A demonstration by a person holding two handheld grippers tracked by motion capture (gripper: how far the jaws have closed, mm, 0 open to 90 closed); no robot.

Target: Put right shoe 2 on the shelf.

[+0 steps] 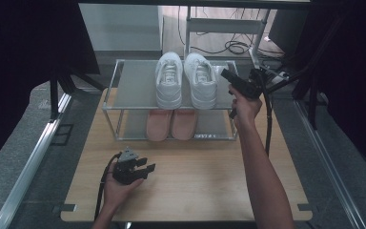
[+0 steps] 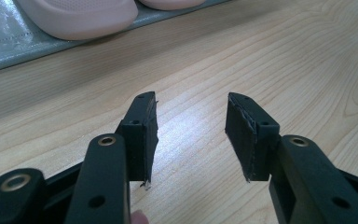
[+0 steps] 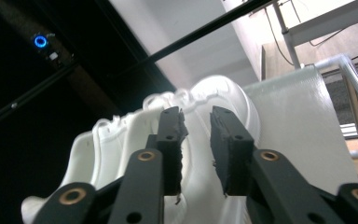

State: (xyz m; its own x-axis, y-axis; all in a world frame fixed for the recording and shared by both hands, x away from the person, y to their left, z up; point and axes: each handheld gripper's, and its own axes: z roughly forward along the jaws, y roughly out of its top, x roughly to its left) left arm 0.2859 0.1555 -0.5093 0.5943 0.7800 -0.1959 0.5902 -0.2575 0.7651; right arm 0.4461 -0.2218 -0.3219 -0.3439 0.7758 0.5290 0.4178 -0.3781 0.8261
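Two white sneakers (image 1: 168,81) (image 1: 201,82) stand side by side on the top shelf of a small metal shoe rack (image 1: 133,83). A pair of pink slippers (image 1: 171,125) sits on the lower shelf. My right gripper (image 1: 225,74) hovers at the rack's right end, level with the right sneaker and pointing at its side. In the right gripper view the jaws (image 3: 196,116) stand a little apart with the white sneaker (image 3: 228,93) just beyond them and nothing pinched. My left gripper (image 1: 147,166) rests on the wooden table in front of the rack, open (image 2: 192,105) and empty.
The wooden table (image 1: 195,191) has bare room in front of the rack. A pink slipper (image 2: 84,16) and the lower shelf's edge (image 2: 4,44) lie ahead of the left gripper. Metal frame rails (image 1: 33,152) flank the table; cables (image 1: 233,46) lie behind the rack.
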